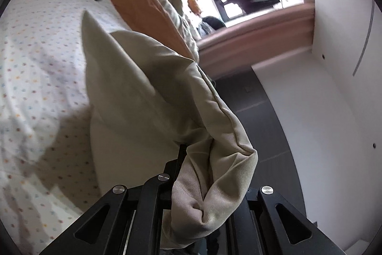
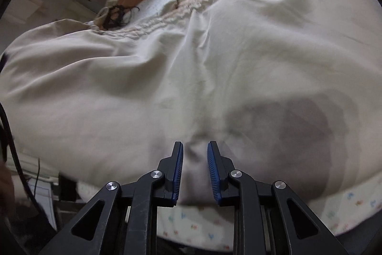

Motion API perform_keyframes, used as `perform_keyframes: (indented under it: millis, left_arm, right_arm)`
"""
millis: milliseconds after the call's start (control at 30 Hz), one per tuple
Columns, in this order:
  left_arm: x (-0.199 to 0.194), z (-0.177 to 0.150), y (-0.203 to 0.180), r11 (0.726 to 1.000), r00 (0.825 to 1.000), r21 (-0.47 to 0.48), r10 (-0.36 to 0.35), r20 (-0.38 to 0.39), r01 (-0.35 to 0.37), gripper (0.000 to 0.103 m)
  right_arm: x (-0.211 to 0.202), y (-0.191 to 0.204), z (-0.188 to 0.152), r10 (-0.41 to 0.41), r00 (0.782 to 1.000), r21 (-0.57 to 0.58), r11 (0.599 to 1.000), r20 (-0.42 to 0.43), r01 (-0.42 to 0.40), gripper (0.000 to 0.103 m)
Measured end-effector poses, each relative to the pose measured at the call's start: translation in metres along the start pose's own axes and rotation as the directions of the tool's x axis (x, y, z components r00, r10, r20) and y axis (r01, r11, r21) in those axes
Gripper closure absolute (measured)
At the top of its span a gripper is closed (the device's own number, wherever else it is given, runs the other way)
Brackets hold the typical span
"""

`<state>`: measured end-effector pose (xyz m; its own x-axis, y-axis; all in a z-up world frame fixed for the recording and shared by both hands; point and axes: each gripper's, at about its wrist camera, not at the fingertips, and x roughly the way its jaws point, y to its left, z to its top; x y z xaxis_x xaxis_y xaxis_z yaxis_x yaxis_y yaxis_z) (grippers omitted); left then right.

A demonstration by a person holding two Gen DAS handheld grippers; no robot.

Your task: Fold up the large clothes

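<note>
Beige garment [image 1: 148,92] hangs bunched from the left gripper [image 1: 191,173], clamped between its jaws, while the right gripper [image 2: 195,154] hovers tilted over the cloth, jaws apart.

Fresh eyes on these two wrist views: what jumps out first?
The beige garment dominates: it sprawls over the dotted bed sheet and fills most of the right wrist view. In the left wrist view, a bunched fold of it is clamped in the left gripper and lifted off the bed. The right gripper is open, its blue-padded fingers straddling a small ridge of the cloth.
</note>
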<state>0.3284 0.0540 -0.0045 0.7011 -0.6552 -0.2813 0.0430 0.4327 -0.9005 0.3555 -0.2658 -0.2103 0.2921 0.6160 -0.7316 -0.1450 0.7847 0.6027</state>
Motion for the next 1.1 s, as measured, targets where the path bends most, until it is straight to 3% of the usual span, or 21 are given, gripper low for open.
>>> perform_keyframes:
  millis: [133,300,600,867,1100]
  left_arm:
    - [0.038,-0.006,-0.025,0.999,0.998,0.032,-0.027,-0.057,0.029,0.095]
    - [0.091,-0.018,-0.049,0.997,0.99,0.062,-0.041,-0.133,0.05,0.095]
    - [0.201,-0.054,-0.067,0.996,0.959,0.074,-0.019,-0.282,0.042,0.095]
    - [0.282,-0.112,-0.065,0.992,0.903,0.124,0.052,-0.426,0.001,0.095]
    - [0.327,-0.176,-0.06,0.963,0.839,0.261,0.195,-0.508,-0.066,0.095]
  right_arm:
    - [-0.038,-0.015,-0.003,0.025,0.997,0.022,0.999,0.066,-0.026,0.079]
    - [-0.093,-0.051,0.003,-0.007,0.985,0.075,0.997,0.171,-0.006,0.079]
    - [-0.16,-0.129,0.002,-0.11,0.954,0.238,0.97,0.278,0.042,0.079]
    - [-0.19,-0.19,-0.016,-0.184,0.938,0.365,0.928,0.294,0.068,0.079]
    - [-0.201,-0.207,-0.024,-0.211,0.931,0.403,0.912,0.299,0.077,0.079]
